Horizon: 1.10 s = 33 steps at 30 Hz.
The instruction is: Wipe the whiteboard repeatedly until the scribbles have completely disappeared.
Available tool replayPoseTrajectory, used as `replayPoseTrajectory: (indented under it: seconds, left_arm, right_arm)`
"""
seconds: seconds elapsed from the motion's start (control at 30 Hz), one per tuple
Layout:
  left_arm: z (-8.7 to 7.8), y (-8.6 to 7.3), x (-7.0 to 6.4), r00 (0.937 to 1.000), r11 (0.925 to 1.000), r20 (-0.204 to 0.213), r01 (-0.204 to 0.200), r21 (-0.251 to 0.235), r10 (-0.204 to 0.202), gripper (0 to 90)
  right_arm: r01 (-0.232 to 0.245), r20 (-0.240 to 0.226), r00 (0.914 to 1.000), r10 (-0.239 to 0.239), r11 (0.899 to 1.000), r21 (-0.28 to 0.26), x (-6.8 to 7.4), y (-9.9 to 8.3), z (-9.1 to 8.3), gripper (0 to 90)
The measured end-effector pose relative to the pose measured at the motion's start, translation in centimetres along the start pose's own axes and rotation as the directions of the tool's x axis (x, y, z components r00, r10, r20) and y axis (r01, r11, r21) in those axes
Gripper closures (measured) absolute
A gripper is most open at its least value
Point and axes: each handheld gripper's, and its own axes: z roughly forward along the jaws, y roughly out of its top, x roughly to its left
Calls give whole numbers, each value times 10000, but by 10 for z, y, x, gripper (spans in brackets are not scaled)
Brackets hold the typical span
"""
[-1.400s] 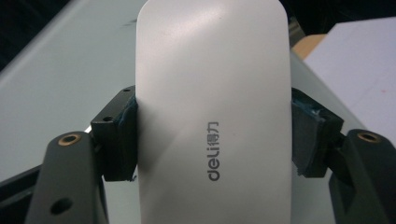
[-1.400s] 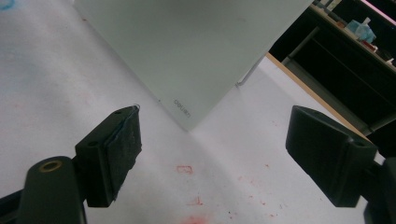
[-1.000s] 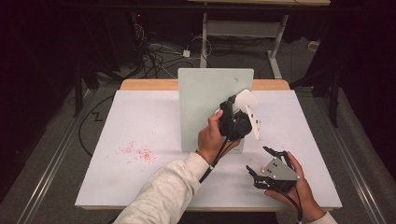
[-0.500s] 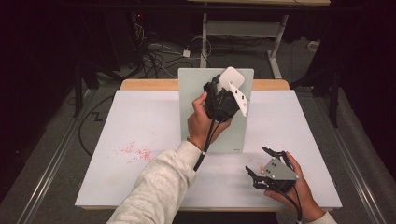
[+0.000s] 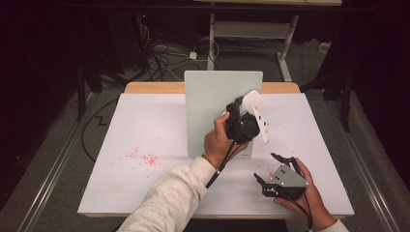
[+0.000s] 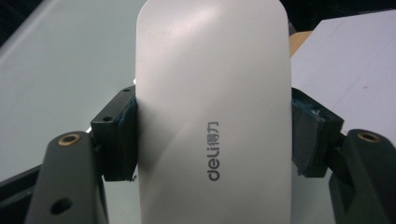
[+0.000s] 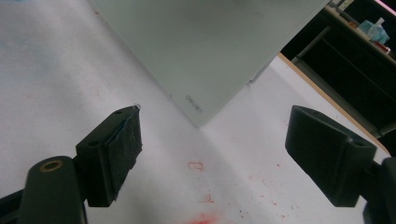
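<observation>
Dark floor with tangled cables surrounds a white table, whose matte top carries faint red specks. A pale green board, flat, smooth and rectangular, stands upright on the table, with small grey lettering near one lower corner.

Raised in front of the board's right half, the left gripper clamps a white eraser. In the left gripper view the eraser is a smooth, glossy plastic slab with rounded corners and grey "deli" lettering running along its length. Blue-padded black jaws press against its two long edges. Its long axis runs straight out from the gripper; in the high view the rounded far end tips up toward the board's top right corner, and the broad face slopes down to the right.

Right of the board and nearer the person, the right gripper rests low by the table's front edge, its jaws spread wide with nothing between them. Its grey three-cornered plate faces up.
</observation>
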Motion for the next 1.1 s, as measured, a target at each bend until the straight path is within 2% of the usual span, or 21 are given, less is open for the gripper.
replayPoseTrajectory:
  seconds: [0.3, 0.43, 0.5, 0.6, 0.67, 0.73, 0.8, 0.87, 1.0, 1.1]
  left_arm:
    - [1, -4, -25, 9967, 9967, 50, -809, 49, 809, 288]
    - [1, -4, -26, 9961, 9963, 164, -864, 29, 864, 287]
    - [1, -3, -21, 9968, 9969, 146, -783, 9, 783, 287]
    - [-1, -3, -4, 9997, 9997, 87, -239, 42, 239, 287]
    - [-2, -5, 9, 10000, 10000, -67, -18, 23, 18, 288]
    - [-5, -10, 20, 9991, 9991, -49, 413, 115, -413, 287]
    - [-7, -17, 27, 9989, 9988, -193, 436, 241, -431, 287]
    - [-10, -26, 32, 9986, 9983, -113, 526, 252, -523, 287]
    - [-16, -46, 36, 9990, 9982, -269, 360, 488, -347, 287]
    - [-21, -60, 41, 9987, 9971, -301, 425, 629, -407, 288]
  right_arm:
    - [81, -174, 9998, -80, 10000, 41, 3, -1, 1, 192]
    - [99, -170, 9998, -98, 9999, 57, 3, -1, 2, 192]
    - [88, -148, 9999, -88, 9999, 53, 3, -1, 2, 192]
    - [100, -176, 9998, -99, 9999, 65, 3, -1, 1, 193]
    - [93, -182, 9998, -93, 9999, 40, 3, -1, 1, 192]
    - [121, -183, 9998, -120, 9999, 32, 3, 0, 1, 192]
    - [114, -155, 9998, -113, 9999, 62, 2, 0, 1, 192]
    - [112, -169, 9998, -111, 9999, 37, 3, 0, 0, 192]
    - [77, -103, 9999, -76, 9999, 75, 3, 0, 1, 192]
    - [173, -155, 9997, -171, 9998, 121, 4, 1, 1, 193]
